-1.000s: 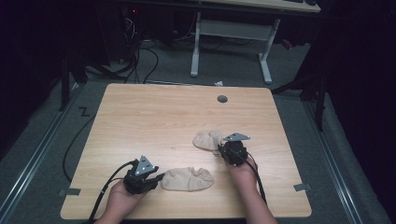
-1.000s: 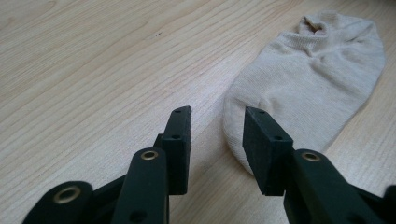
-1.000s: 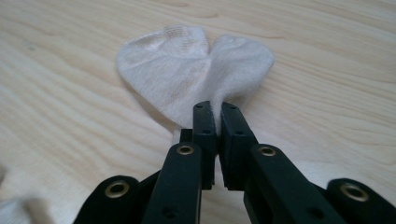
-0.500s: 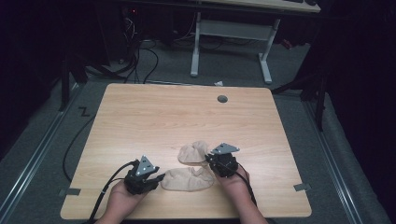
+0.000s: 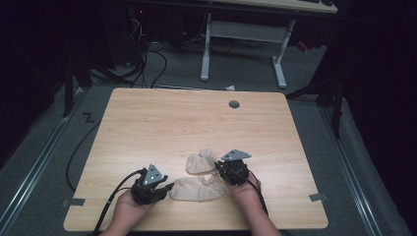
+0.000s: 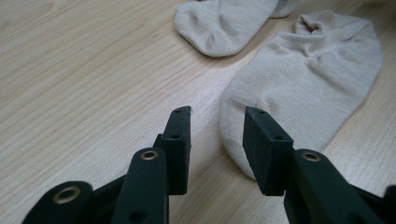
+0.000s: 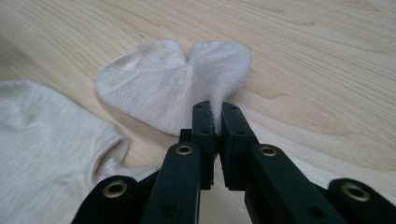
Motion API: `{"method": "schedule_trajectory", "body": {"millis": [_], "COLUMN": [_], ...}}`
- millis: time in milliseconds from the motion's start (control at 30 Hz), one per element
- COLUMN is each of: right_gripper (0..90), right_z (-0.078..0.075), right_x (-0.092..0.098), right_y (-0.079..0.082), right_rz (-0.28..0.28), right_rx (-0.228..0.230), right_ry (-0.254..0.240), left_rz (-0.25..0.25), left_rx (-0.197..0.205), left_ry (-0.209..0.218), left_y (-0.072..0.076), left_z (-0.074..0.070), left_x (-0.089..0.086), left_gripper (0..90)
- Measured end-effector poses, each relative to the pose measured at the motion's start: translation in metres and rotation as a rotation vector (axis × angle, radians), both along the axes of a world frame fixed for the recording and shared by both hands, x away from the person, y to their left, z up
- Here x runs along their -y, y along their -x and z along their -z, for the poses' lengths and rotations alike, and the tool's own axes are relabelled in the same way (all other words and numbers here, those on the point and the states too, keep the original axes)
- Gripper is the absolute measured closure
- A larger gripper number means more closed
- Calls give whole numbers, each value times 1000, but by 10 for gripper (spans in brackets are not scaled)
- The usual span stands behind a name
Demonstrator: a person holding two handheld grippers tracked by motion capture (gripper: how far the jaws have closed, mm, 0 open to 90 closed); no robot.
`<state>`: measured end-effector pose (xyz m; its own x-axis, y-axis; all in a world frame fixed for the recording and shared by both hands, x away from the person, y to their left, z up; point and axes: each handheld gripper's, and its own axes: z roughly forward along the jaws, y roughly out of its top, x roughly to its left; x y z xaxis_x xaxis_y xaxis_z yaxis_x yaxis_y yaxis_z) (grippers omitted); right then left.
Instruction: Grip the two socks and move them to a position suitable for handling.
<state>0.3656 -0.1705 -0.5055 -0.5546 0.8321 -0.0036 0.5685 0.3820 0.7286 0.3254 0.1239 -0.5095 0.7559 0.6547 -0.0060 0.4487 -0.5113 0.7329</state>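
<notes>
Two beige ankle socks lie on the wooden table (image 5: 172,118). The flat sock (image 5: 196,189) (image 6: 303,84) rests near the front edge. My left gripper (image 5: 167,188) (image 6: 217,126) stands open at its toe end, the toe lying just ahead of the right jaw. The second sock (image 5: 201,161) (image 7: 159,88) is bunched and folded a little farther back. My right gripper (image 5: 220,168) (image 7: 215,114) is shut on that sock's near edge, cloth pinched between the pads. The flat sock (image 7: 46,149) also lies at the left of the right gripper view, and the bunched sock (image 6: 224,23) at the top of the left gripper view.
A round cable hole (image 5: 234,104) sits at the table's back right. Behind the table stands a white desk frame (image 5: 241,34), with cables (image 5: 147,54) on the floor. Tape marks (image 5: 73,202) flag the front corners.
My right gripper has moved left and slightly toward the front edge, dragging the bunched sock closer to the flat one. The left gripper has stayed put.
</notes>
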Motion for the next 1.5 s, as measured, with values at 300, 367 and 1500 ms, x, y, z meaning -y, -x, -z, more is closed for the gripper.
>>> {"method": "schedule_trajectory", "body": {"millis": [300,367,1500], "right_gripper": [770,755,647], "right_z": [7,7,-13], "right_x": [-6,-2,-12], "right_y": [-13,-12,8], "right_rz": [4,18,-13], "right_rx": [-30,-38,6], "right_ry": [10,-7,-25], "left_rz": [-7,-11,-40], "left_rx": [-5,-6,11], "left_ry": [1,4,30], "left_y": [-1,-2,-4], "left_z": [2,2,-5], "left_x": [0,-1,-11], "left_gripper": [623,623,619]}}
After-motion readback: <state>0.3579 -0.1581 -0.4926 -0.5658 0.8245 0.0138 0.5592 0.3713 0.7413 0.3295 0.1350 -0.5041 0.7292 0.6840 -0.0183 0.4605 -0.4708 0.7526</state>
